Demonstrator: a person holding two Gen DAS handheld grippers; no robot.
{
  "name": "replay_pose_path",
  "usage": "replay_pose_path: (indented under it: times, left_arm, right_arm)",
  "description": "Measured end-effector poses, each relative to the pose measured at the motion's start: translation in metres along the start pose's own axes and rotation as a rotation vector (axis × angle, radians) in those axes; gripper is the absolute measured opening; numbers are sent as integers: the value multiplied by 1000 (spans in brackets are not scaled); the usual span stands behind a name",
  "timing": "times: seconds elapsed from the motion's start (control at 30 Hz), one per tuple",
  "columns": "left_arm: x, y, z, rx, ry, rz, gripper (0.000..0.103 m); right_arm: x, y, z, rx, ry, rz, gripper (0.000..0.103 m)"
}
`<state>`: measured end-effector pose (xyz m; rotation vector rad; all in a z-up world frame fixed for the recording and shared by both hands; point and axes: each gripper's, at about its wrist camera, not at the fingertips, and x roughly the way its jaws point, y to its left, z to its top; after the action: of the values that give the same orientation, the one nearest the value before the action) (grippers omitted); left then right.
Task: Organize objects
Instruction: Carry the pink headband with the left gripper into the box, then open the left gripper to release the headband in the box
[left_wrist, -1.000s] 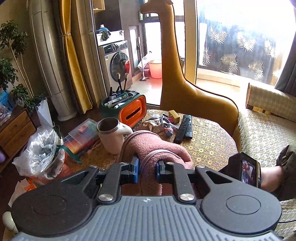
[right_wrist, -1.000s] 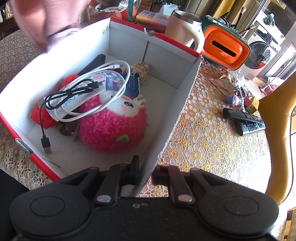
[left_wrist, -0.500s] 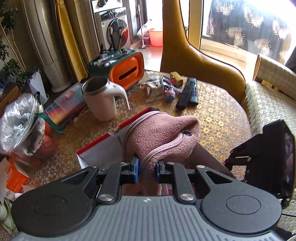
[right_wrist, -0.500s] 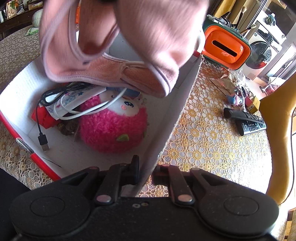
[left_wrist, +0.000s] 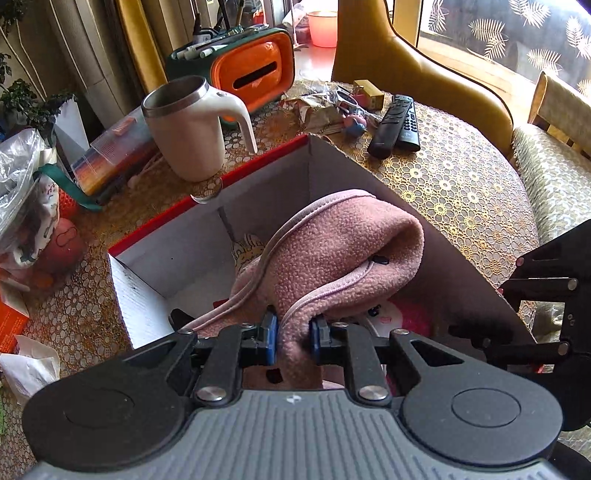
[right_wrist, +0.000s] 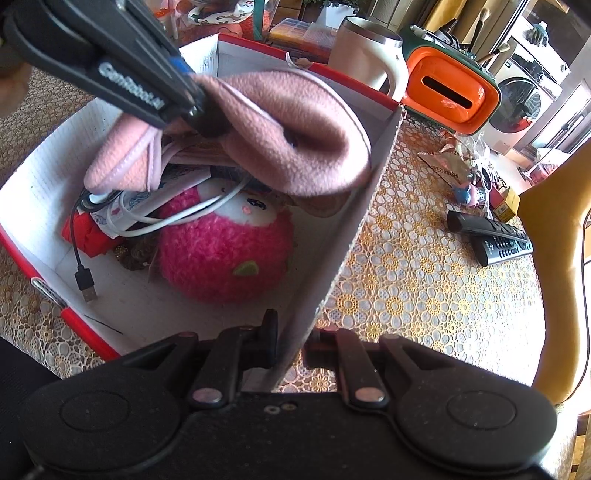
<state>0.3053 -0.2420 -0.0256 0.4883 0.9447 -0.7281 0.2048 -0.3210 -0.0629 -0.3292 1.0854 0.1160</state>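
Note:
My left gripper is shut on a pink fleece cloth, which hangs inside the open red-rimmed white box. From the right wrist view the left gripper reaches in from the upper left with the pink cloth draped over the box's contents. Under it lie a pink plush ball, white and black cables and a red item. My right gripper is shut on the box's right wall, one finger inside, one outside.
On the gold lace tablecloth lie two black remotes, a small blue toy and wrappers. A cream kettle, an orange tissue box and a plastic organiser stand behind the box. A yellow chair is to the right.
The left gripper has come down with the pink cloth, from above the table into the box, where the cloth now covers part of the contents. The right gripper has kept its hold on the wall.

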Motion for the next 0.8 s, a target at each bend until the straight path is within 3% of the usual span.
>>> replay_pose_path:
  times: [0.23,0.3,0.33,0.37,0.43,0.8]
  left_arm:
    - [11,0,-5,-17,29,-3,17]
    - [9,0,-6,-17,27,-3,26]
    - [7,0,-7,-13,24,-1,39]
    - [6,-1,-9,-8,18,0,59]
    - [0,-2,-13,-1,-2,10,73]
    - [-45,3,-35,-44,-81,-16,73]
  right_arm:
    - [-1,-1,0,1,-1,0,11]
    - [-2,-1,0,2,-2,-1,11]
    - [-3,0,0,3,-3,-2,12]
    - [-3,0,0,3,-5,-4,12]
    - [-5,0,0,3,-6,-6,12]
    - [-23,3,-2,10,-27,-28,14]
